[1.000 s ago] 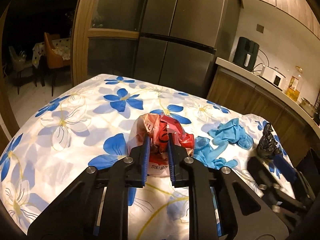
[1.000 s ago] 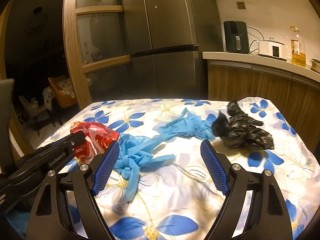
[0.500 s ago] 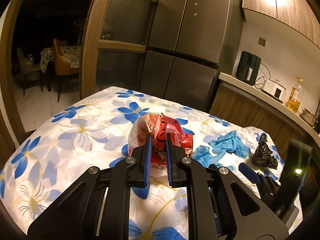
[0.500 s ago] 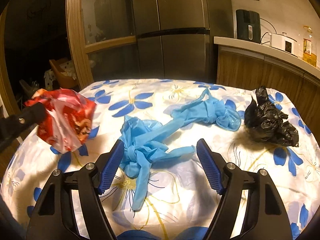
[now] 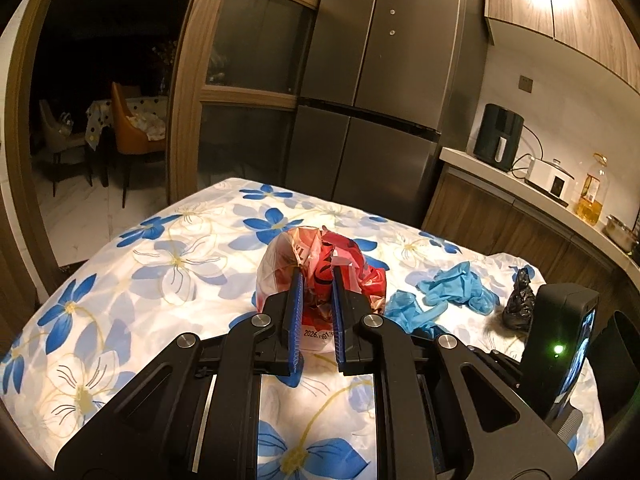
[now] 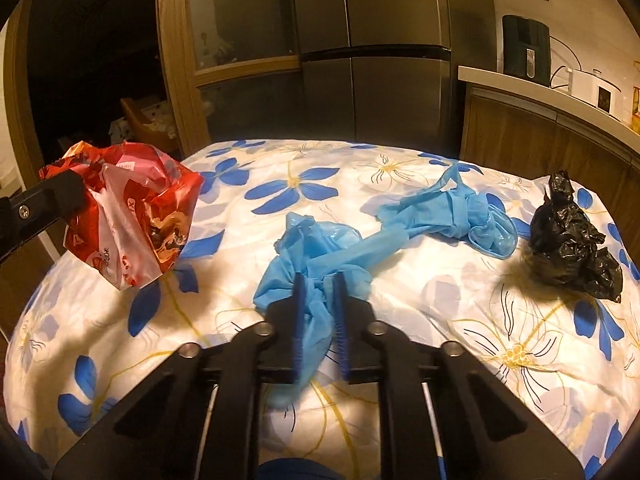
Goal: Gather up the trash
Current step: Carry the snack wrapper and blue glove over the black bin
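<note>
Gripping red snack bag [image 5: 320, 276], left gripper [image 5: 314, 280] holds it above floral tablecloth [image 5: 160, 264]; blue gloves [image 5: 452, 292], black bag [image 5: 520, 304] lie rightward. Right view: right gripper [image 6: 320, 284] closing on blue glove bundle [image 6: 312, 264]; black bag [image 6: 572, 240] apart, right.

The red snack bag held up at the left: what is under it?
Under the red snack bag, which the left gripper holds, only the flowered tablecloth shows, with no trash below it. The cloth covers the table, so the tabletop itself cannot be seen.

Dim kitchen, steel fridge [image 5: 384, 92], perhaps dining-room beyond
</note>
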The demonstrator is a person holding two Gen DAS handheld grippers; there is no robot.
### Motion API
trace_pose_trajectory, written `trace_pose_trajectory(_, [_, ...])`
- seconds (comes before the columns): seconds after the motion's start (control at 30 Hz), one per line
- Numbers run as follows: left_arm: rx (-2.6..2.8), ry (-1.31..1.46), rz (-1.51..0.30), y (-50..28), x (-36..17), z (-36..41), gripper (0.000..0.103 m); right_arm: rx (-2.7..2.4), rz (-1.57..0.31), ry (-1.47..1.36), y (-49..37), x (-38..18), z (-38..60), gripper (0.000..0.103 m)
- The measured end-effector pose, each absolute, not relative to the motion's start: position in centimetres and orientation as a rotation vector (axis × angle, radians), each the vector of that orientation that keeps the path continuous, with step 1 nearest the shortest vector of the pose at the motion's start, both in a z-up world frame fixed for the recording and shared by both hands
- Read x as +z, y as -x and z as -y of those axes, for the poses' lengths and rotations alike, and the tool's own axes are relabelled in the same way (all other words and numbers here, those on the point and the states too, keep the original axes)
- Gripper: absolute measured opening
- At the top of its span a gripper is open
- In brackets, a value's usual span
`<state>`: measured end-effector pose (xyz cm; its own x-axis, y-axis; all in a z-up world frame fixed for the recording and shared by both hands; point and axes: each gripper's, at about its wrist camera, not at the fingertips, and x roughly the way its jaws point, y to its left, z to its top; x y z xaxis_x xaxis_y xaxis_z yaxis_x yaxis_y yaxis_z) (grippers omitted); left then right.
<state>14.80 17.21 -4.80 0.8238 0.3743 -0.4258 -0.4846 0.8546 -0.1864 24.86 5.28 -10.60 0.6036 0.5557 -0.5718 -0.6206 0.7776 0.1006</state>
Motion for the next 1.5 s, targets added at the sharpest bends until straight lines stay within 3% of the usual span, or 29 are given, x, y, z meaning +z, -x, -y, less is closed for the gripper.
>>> trace_pose_trajectory(0.17, [0.470,0.288,-0.379,-14.1,-4.3,-16.8,0.012,0.678,-0.592,0.039,-24.2,-9.2,-3.2,0.006])
trace_pose_trajectory(0.83, [0.334,0.224,-0.366,-13.9,-2.2,-8.3,0.012,0.605,-0.407,-0.046,-18.6,-2.4,9.1,0.004])
trace_pose_trajectory(1.5, [0.122,0.114,-0.377,-17.6,-1.2,3.9,0.012,0.425,-0.341,-0.133,-18.5,-1.0,20.7,0.004])
